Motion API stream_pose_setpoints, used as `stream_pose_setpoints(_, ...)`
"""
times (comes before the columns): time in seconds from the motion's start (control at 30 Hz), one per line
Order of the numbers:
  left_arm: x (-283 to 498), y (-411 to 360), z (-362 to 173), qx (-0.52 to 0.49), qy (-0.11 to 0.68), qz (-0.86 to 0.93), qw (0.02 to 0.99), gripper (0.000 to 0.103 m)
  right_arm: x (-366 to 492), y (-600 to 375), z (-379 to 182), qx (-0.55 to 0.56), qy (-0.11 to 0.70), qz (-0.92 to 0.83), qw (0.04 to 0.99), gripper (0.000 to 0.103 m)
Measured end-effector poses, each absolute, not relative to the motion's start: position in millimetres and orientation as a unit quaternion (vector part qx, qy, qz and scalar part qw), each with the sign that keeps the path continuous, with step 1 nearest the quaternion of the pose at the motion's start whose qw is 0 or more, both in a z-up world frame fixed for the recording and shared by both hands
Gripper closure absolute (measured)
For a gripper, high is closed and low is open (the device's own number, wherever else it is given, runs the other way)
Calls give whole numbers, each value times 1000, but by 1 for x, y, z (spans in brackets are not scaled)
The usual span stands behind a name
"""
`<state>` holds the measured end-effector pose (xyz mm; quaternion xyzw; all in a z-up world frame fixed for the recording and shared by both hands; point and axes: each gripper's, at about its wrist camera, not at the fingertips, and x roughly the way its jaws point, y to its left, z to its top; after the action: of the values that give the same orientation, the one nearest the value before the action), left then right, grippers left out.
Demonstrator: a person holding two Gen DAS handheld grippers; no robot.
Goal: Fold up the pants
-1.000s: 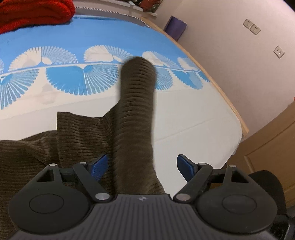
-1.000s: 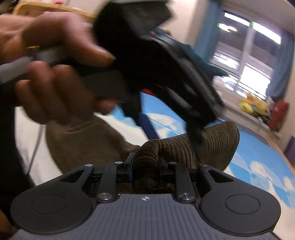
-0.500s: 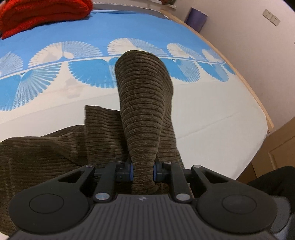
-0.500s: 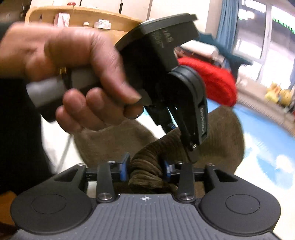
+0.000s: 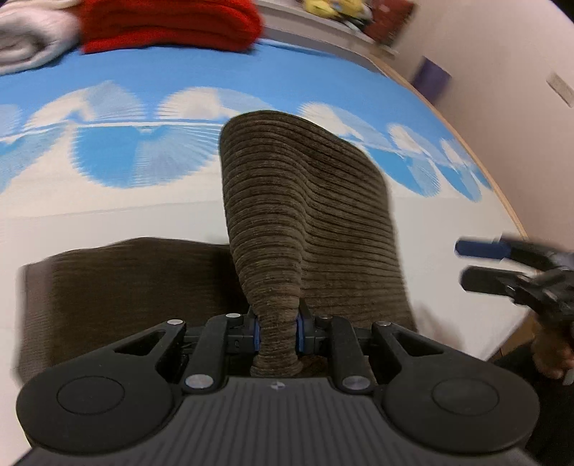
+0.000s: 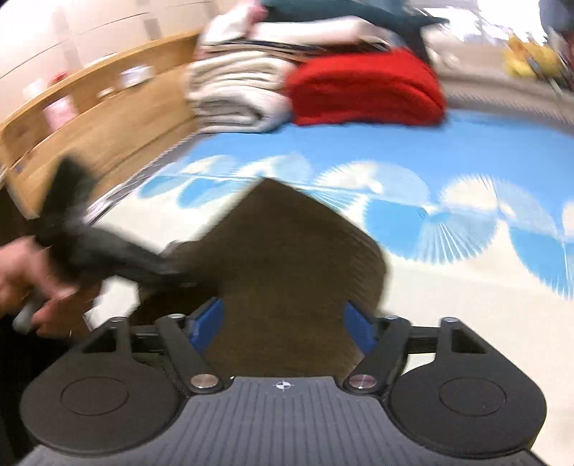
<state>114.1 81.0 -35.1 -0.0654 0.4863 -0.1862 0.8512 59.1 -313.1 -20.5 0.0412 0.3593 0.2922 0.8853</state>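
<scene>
While clamped on brown pants (image 5: 305, 215), left gripper (image 5: 276, 331) (right gripper (image 6: 283, 324) spread wide).

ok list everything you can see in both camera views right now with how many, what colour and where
pants: one pair, brown corduroy, on the bed, one part lifted
bedsheet: one, blue and white fan print, under the pants
folded knit: one, red, far end of the bed
folded textiles: a stack, cream and white, left of the red knit
headboard: one, light wood, behind the stack
yellow items: blurred, count unclear, ledge beyond the bed
left tool: black with blue pads, shut on a bunched part of the pants
right tool: black with blue pads, open above the pants
left hand: one, gripping the left tool's handle
</scene>
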Motion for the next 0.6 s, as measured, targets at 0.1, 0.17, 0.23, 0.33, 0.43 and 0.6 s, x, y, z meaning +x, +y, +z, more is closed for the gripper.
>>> stream_pose_setpoints(0.1, 108, 130, -33, -73, 477, -137, 865, 85, 85, -315, -54, 123, 394, 252, 875, 25)
stream_pose_setpoints(0.17, 104, 159, -34, -67, 475, -102, 871, 85, 102, -305, -74, 144, 437, 221, 860, 25)
stream_pose_setpoints(0.23, 100, 189, -38, -67, 478, -70, 873, 85, 109, -289, -83, 129, 440, 220, 861, 25)
stream_pose_setpoints(0.33, 100, 226, -45, -85, 484, -35, 870, 83, 117, -260, -93, 107, 458, 246, 848, 25)
stream_pose_setpoints(0.43, 108, 250, -54, -114, 497, -15, 860, 59, 122, -235, -104, 103, 481, 273, 827, 25)
stream_pose_setpoints(0.6, 127, 261, -71, -156, 512, -23, 844, 17, 129, -207, -119, 132, 509, 272, 806, 19)
